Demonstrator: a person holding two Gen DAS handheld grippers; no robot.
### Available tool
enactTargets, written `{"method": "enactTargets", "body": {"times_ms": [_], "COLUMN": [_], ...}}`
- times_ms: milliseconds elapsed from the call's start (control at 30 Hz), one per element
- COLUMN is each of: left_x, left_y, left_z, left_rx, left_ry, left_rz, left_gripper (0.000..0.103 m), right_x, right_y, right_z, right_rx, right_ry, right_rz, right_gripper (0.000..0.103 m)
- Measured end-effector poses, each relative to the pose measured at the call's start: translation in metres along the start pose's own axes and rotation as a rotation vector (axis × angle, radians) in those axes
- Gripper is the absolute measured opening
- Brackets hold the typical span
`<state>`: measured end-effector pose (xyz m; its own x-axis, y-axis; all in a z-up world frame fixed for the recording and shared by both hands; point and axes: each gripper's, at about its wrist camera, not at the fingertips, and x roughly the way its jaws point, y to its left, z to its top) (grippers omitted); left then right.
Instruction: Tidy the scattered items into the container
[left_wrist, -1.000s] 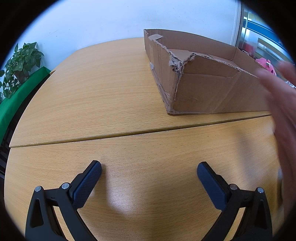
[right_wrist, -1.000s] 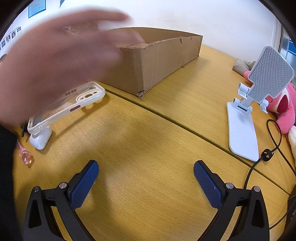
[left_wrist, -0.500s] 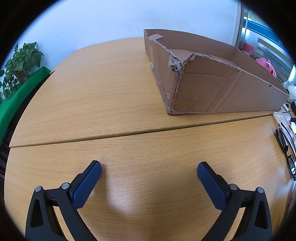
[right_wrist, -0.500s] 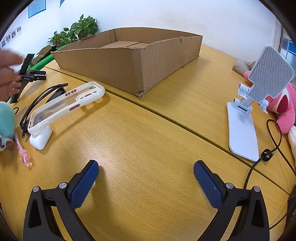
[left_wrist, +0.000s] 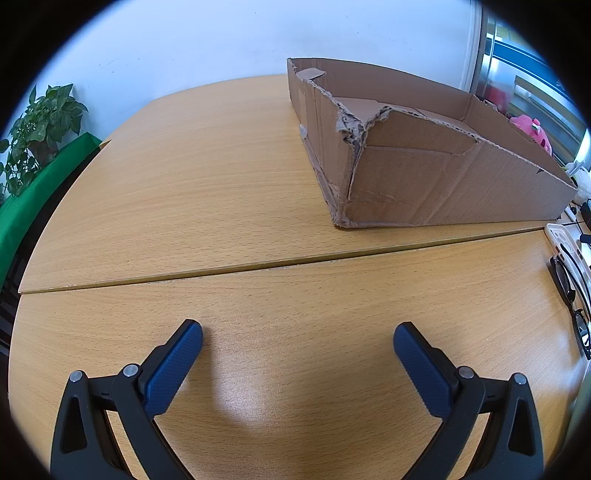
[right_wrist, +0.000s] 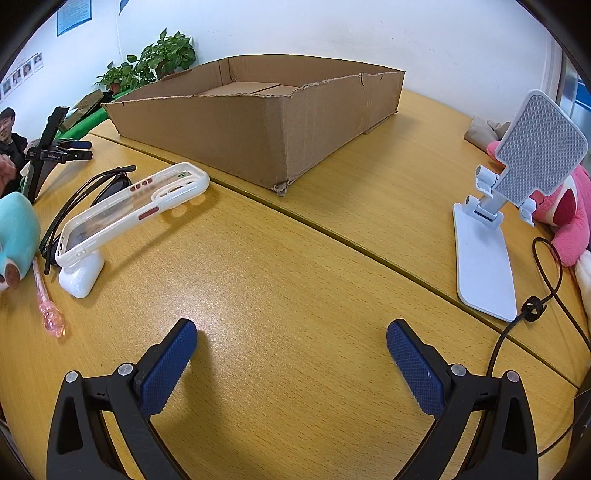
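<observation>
A shallow torn cardboard box (right_wrist: 258, 122) stands on the wooden table; it also shows in the left wrist view (left_wrist: 424, 177). Left of it in the right wrist view lie a white phone case (right_wrist: 129, 210) propped on a white earbud case (right_wrist: 81, 275), black sunglasses (right_wrist: 92, 188), a pink pen (right_wrist: 46, 306) and a teal plush (right_wrist: 14, 236). A white phone stand (right_wrist: 491, 236) stands at right. My right gripper (right_wrist: 291, 347) is open and empty over bare table. My left gripper (left_wrist: 297, 343) is open and empty, short of the box.
A pink plush (right_wrist: 565, 218) and a black cable (right_wrist: 543, 291) lie at the far right. The left gripper's black body (right_wrist: 48, 151) stands at far left. Plants (left_wrist: 37, 133) are beyond the table edge. A seam (left_wrist: 258, 264) crosses the table.
A person's hand that crossed both views has withdrawn. The teal plush now sits at the left edge of the right wrist view. Both grippers have stayed still.
</observation>
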<state>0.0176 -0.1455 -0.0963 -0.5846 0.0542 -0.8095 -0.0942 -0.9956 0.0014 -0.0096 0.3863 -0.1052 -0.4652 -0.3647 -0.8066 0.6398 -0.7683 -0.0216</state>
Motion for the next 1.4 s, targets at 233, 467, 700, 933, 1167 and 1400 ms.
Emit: {"method": "enactTargets", "body": {"times_ms": [233,467,700,933,1167,1400], "left_x": [0.0,0.0,0.0,-0.001,-0.01,-0.059], "left_y": [0.0,0.0,0.0,-0.003,0.003,0.002], "left_z": [0.0,0.0,-0.001,-0.005,-0.021,-0.045], "left_rx": [0.0,0.0,-0.001,-0.003,-0.024,-0.132], "left_ry": [0.0,0.0,0.0,0.0,-0.002,-0.094], "left_rz": [0.0,0.0,0.002,0.003,0.014,0.003], "left_gripper": [0.103,0.103,0.103,0.103,0.103,0.102], "right_x": [0.0,0.0,0.0,0.002,0.005,0.009], "right_y": [0.0,0.0,0.0,0.001,0.006,0.007], "right_z": [0.0,0.0,0.0,0.001,0.004,0.014], "right_rx": [0.0,0.001,0.001,0.01,0.136,0.169], "right_ry": [0.0,0.0,0.0,0.0,0.003,0.0], "right_rz": [0.0,-0.001,-0.001,-0.008,-0.099,-0.129], "right_gripper": [0.103,0.103,0.103,0.103,0.103,0.103]}}
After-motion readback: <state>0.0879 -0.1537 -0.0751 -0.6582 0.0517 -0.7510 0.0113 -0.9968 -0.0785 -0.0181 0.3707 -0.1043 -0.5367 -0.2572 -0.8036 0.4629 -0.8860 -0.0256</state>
